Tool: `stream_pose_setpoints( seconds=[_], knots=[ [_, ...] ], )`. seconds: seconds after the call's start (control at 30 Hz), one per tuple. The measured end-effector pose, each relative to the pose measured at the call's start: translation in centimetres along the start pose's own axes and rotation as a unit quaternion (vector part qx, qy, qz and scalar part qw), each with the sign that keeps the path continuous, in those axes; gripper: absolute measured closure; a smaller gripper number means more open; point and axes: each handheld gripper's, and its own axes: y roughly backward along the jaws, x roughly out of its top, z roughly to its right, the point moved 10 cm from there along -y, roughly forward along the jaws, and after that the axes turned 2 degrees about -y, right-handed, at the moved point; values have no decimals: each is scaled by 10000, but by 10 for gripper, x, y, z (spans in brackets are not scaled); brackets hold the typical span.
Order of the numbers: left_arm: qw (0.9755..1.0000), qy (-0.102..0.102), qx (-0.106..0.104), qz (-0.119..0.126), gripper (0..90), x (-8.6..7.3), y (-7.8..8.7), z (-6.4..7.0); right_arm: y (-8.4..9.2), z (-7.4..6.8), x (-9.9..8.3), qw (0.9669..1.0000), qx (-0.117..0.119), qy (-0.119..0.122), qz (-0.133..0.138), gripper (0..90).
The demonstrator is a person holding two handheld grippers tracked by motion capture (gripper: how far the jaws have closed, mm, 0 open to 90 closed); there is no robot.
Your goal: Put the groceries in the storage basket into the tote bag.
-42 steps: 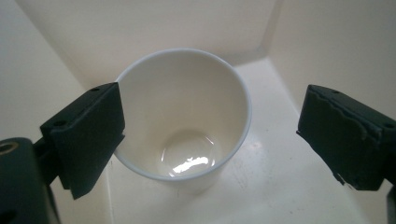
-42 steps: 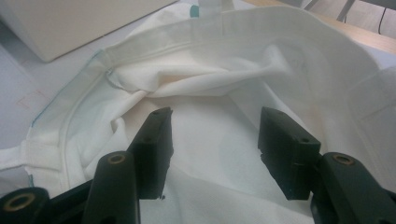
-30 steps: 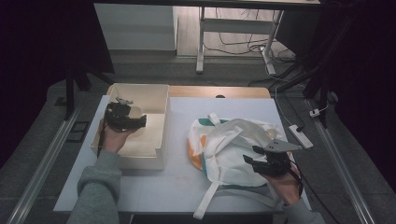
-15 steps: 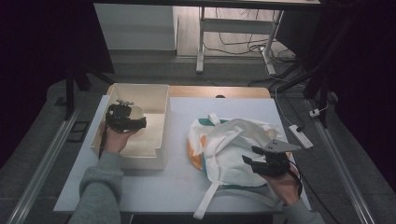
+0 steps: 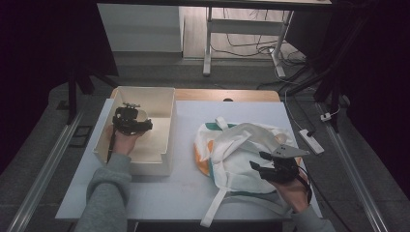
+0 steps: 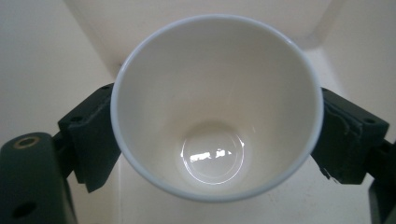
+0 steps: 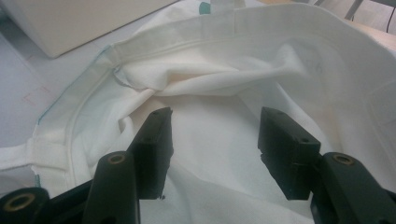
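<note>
Over the cream bin [image 5: 159, 159] at the table's left side, left gripper [image 5: 129, 119] sits inside the walls, hand [image 5: 122, 142] and grey sleeve [image 5: 104, 193] behind it. Left gripper view: white cup [image 6: 217, 105] between the two black jaws, mouth toward the camera, glossy base catching light. Both jaws stand against the cup's sides just under the rim; jaws have just been closing a little, with the cup between them, and they look to be gripping it. Bin's pale walls and floor show behind the cup. Whether the cup rests on the bin floor or hangs clear of it, cannot tell. On the table's [image 5: 193, 121] right half lies a white cloth bag [image 5: 237, 154], crumpled, with green and orange showing at its left edge and a strap [image 5: 215, 208] trailing toward the near edge. Right gripper [image 5: 263, 166] rests over the bag's near right part, hand [image 5: 292, 188] behind it. Right gripper view: jaws parted, cloth [image 7: 215, 135] lying slack beneath and between them, nothing pinched. Bag's hem [image 7: 187, 39] runs across above the jaws. Bin and bag lie apart, bare table between.
</note>
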Motion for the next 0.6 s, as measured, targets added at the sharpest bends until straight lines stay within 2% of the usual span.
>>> stream_pose_setpoints(
  seconds=[0.2,0.47,0.6],
  knots=[
    [10000,48,-71,19,191,1,-2,-1,0,0,0,10000,1,4,-6,449],
    [9998,-20,-190,28,200,1,0,2,0,0,0,10000,-4,2,-4,449],
    [9995,-99,-278,123,202,3,5,4,-1,0,0,10000,-5,4,-8,449]
  ],
)
